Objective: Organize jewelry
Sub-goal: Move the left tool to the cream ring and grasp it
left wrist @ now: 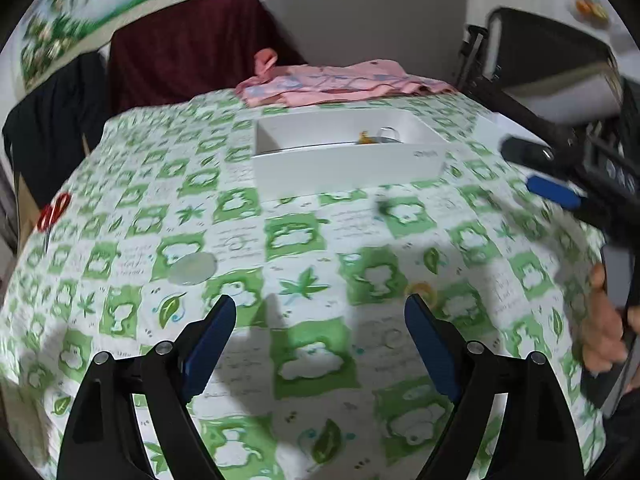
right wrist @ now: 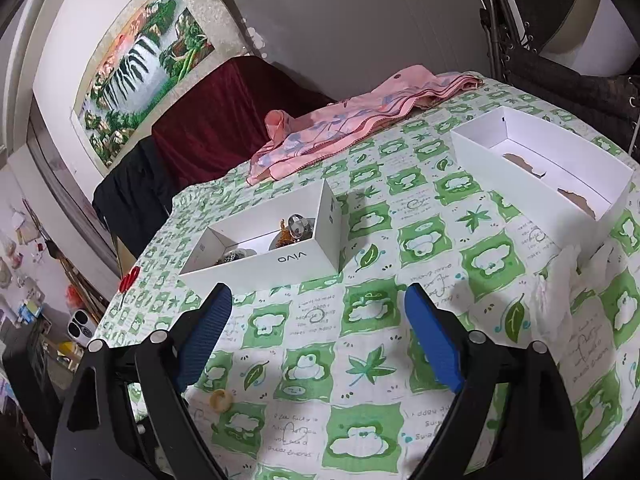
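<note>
Green-and-white checked cloth (right wrist: 360, 360) is covering the whole table, printed with frogs, leaves and small lines of handwriting too distorted to read. Lying crumpled along its far edge is a pink garment (right wrist: 352, 120), and behind that a dark red drape (right wrist: 224, 120) is hanging under a waterfall painting (right wrist: 140, 76). Two white boxes are sitting on the cloth: one marked "vivo" (right wrist: 280, 258), holding a glass ball (right wrist: 298, 224), an amber trinket and other small pieces, and well apart to its right a second open box (right wrist: 552, 164) with torn lining. White tissue (right wrist: 576, 268) is lying rumpled near that second box. Red-handled scissors (left wrist: 54, 210) are resting at the table's left edge. A pale round disc (left wrist: 192, 268) is lying just ahead of the left gripper (left wrist: 320, 336), slightly outside its left finger. A small yellow ring (right wrist: 221, 400) is lying on the cloth beside the right gripper (right wrist: 318, 332), outside its left finger rather than between the two. Both pairs of blue-padded fingers are standing wide apart, gripping nothing. Nothing is blocking the way between either gripper and the vivo box.
</note>
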